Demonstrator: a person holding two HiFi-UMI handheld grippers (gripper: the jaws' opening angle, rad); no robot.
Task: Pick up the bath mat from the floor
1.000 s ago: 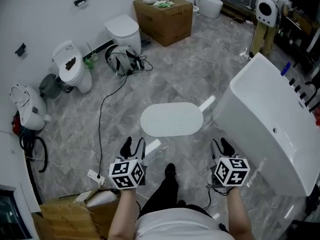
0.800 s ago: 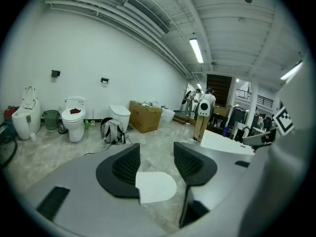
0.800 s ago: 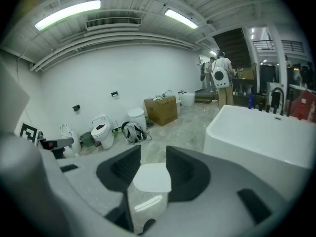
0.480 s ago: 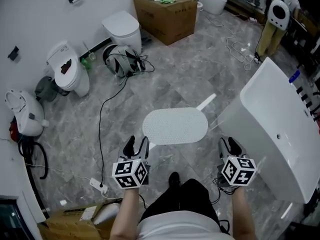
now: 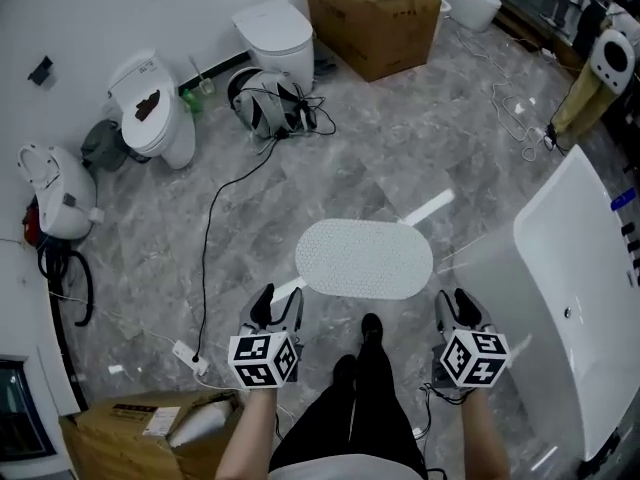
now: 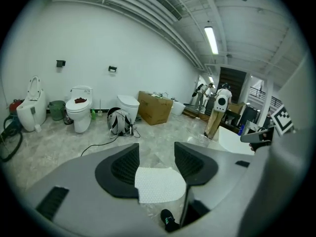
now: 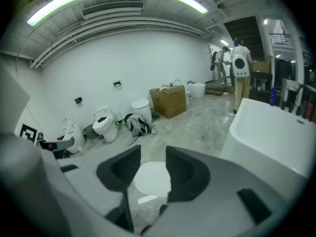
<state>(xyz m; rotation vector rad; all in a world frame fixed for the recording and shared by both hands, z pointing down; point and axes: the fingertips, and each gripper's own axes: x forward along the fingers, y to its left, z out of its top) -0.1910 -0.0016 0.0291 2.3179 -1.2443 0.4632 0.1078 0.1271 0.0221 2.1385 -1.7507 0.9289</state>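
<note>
The white oval bath mat [image 5: 364, 258] lies flat on the grey marble floor, just ahead of the person's feet. It shows through the jaws in the left gripper view [image 6: 159, 184] and in the right gripper view [image 7: 152, 178]. My left gripper [image 5: 277, 304] hovers open at the mat's near left corner, its jaws having just been opening with nothing between them. My right gripper [image 5: 456, 307] stands open off the mat's near right end, also with nothing in it. Neither one touches the mat.
A white bathtub [image 5: 580, 298] stands close on the right. Toilets [image 5: 150, 118] line the far wall, with a cardboard box [image 5: 375, 18] and a tangle of cables [image 5: 270, 103] nearby. A power strip [image 5: 185, 353] and a second box [image 5: 150, 433] sit near left.
Both grippers have come forward and lower towards the mat, which now lies nearer in the head view. The person has stepped closer to it.
</note>
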